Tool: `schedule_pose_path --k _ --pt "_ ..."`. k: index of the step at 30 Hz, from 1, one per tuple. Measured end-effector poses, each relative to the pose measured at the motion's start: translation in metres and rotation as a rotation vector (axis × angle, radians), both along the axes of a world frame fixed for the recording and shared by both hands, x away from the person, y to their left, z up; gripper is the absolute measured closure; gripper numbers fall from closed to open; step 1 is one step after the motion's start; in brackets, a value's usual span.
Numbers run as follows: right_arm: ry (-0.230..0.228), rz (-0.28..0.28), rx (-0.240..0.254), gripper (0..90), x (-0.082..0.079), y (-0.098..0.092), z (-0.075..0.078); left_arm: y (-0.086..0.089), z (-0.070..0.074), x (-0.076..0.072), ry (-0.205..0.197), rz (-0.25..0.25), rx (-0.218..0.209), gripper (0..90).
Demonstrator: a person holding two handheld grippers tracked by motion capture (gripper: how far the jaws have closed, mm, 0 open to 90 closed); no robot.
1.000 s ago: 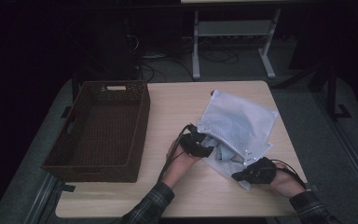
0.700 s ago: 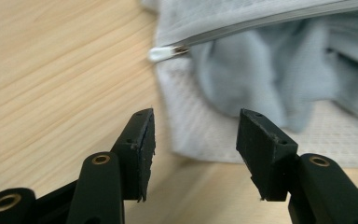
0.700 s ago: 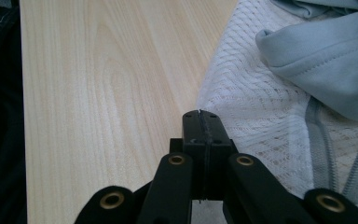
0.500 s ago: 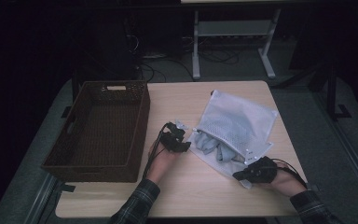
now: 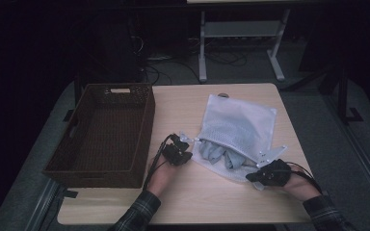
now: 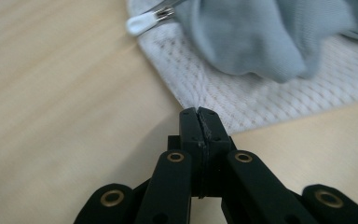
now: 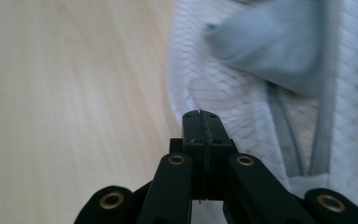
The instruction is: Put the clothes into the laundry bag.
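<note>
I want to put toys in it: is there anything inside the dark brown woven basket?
No, the dark brown woven basket shows only its bare woven bottom in the high view.

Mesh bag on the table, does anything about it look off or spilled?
Yes: grey cloth bulges out of the mesh bag at its open end, onto the table near the basket. Nothing looks torn.

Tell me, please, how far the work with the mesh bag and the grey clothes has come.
Done: the mesh bag lies open, with grey clothes sticking out of its mouth. In hand: the left gripper has just been closing at the bag's edge, with no cloth visibly between its jaws; the right gripper is shut over the mesh. Left: the basket holds nothing.
</note>
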State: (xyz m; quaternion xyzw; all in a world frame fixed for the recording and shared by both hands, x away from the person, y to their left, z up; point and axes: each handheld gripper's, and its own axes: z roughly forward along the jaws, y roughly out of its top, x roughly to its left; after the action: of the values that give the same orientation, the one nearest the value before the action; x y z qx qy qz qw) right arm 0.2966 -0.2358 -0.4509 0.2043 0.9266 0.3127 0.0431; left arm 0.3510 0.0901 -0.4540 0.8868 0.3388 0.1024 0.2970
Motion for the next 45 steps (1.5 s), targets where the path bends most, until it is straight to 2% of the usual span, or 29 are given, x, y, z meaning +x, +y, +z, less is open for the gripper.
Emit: schedule_pose_path --k 2,5,7,8,12,13,15,20,23,26,29,30,32,35,38,45 --pt "-0.018 -0.033 -0.023 89.7 0.003 -0.005 -0.001 0.002 0.002 -0.014 0.009 -0.029 -0.003 90.0" --pt "-0.03 -0.07 -0.027 89.4 0.008 -0.011 -0.001 0.004 0.003 -0.036 0.025 -0.063 -0.025 90.0" --pt "-0.027 -0.099 -0.001 86.7 0.01 -0.016 0.002 0.004 0.002 -0.045 0.026 -0.076 -0.028 90.0" --pt "-0.026 -0.105 0.019 81.8 0.01 -0.017 0.004 0.004 0.001 -0.048 0.028 -0.081 -0.034 90.0" --pt "-0.066 -0.115 0.129 66.5 0.005 -0.011 0.023 -0.001 -0.001 -0.052 0.039 -0.098 -0.043 90.0" --pt "-0.071 -0.109 0.156 64.6 0.004 -0.003 0.027 -0.002 -0.001 -0.051 0.041 -0.103 -0.042 90.0" --pt "-0.077 -0.091 0.166 59.2 0.004 0.013 0.028 -0.003 -0.001 -0.052 0.043 -0.104 -0.047 90.0" --pt "-0.092 -0.048 0.148 50.5 0.012 0.065 0.02 -0.003 -0.001 -0.054 0.047 -0.11 -0.056 90.0" --pt "-0.098 -0.035 0.152 46.1 0.016 0.085 0.017 -0.002 0.0 -0.054 0.044 -0.112 -0.06 90.0" --pt "-0.085 -0.029 0.117 43.5 0.024 0.105 0.008 -0.002 0.0 -0.054 0.042 -0.114 -0.062 90.0" --pt "-0.107 -0.042 0.049 51.5 0.028 0.116 -0.002 -0.002 0.0 -0.054 0.044 -0.119 -0.063 90.0" --pt "-0.114 -0.044 0.041 54.4 0.03 0.117 -0.004 -0.003 0.0 -0.055 0.045 -0.121 -0.063 90.0" --pt "-0.136 -0.057 0.026 66.6 0.032 0.118 -0.005 -0.003 0.0 -0.055 0.049 -0.122 -0.065 90.0" --pt "-0.147 -0.061 0.017 76.7 0.033 0.118 -0.005 -0.005 0.0 -0.056 0.053 -0.132 -0.06 90.0" --pt "-0.179 -0.097 0.007 80.1 0.036 0.117 -0.005 -0.005 0.001 -0.057 0.06 -0.138 -0.067 90.0" --pt "-0.206 -0.174 -0.004 81.3 0.054 0.118 -0.005 -0.006 0.003 -0.059 0.081 -0.156 -0.078 90.0"
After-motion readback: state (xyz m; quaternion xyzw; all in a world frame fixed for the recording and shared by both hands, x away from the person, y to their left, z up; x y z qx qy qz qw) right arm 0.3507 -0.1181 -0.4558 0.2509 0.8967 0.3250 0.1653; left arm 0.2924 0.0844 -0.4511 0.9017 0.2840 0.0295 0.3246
